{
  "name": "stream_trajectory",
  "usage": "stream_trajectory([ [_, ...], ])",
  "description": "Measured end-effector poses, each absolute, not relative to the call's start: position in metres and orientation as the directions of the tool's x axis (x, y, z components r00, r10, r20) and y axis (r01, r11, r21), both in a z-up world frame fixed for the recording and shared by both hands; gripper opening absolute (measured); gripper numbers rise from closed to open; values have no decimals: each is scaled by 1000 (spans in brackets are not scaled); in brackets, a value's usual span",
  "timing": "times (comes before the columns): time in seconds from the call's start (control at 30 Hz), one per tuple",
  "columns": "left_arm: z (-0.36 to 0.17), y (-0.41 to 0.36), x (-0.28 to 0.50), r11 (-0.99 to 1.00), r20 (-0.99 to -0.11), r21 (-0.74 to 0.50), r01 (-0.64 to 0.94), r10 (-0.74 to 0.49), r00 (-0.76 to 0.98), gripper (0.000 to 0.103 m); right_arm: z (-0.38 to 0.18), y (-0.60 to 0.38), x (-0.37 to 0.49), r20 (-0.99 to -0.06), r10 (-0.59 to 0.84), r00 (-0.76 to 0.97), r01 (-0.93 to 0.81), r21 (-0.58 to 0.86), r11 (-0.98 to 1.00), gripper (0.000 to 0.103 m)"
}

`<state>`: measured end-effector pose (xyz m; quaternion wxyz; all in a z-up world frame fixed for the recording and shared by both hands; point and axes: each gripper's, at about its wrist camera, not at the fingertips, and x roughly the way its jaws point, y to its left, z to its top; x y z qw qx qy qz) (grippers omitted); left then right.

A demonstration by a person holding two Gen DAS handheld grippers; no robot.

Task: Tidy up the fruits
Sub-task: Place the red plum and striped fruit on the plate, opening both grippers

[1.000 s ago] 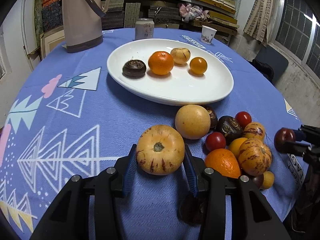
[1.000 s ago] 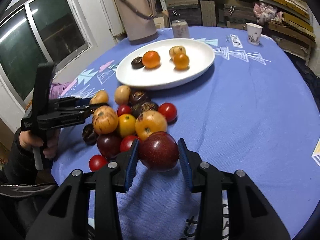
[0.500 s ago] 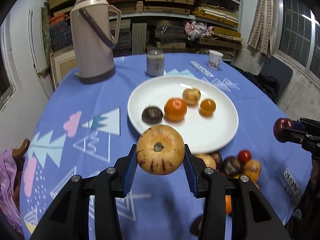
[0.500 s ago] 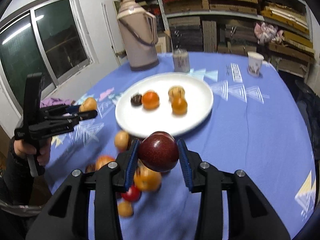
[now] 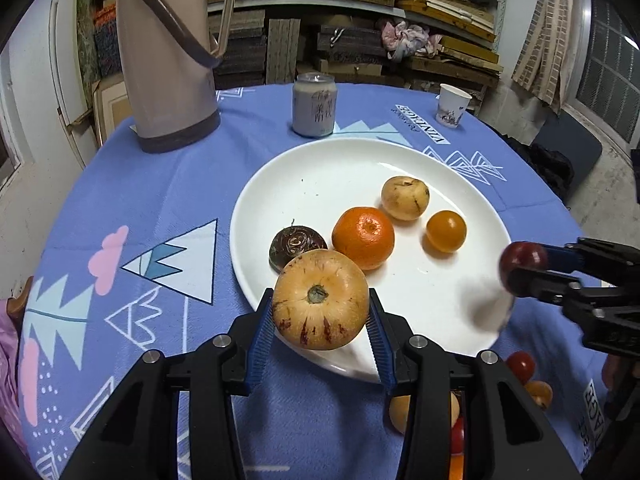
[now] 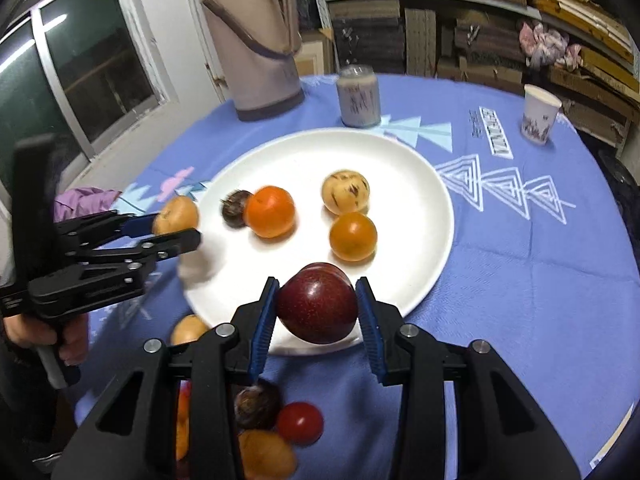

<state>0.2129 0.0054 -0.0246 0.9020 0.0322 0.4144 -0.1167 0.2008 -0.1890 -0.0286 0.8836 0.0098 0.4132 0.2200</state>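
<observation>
Two grippers, each loaded. Your left gripper pinches a pale striped melon fruit, stem facing the camera, above the near rim of the white plate. Your right gripper pinches a dark red plum, also over the plate's near rim.

Four fruits sit on the plate: a dark chestnut-like one, an orange mandarin touching it, a small yellow speckled fruit and a small orange tomato.

Left view only: your right gripper comes in from the right edge with the plum at the plate's right rim; a few loose fruits lie on the blue tablecloth off the plate's near right.

Right view only: your hand on the left gripper's grip, a window left, more loose fruits under the gripper.

Both views: thermos, can and paper cup at the table's far side.
</observation>
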Motion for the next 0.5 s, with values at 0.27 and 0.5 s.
stream_trajectory([
  [0.27,-38,2,232,976,-781,-55,209,-172,600,45,-54,-182,239,-769,338,543,-327,178,928,40],
  [0.5,-26,-2,216,978,-734,0,208,-142,665,71,-42,-196,221,-735,339,588,-290,199,936,60],
])
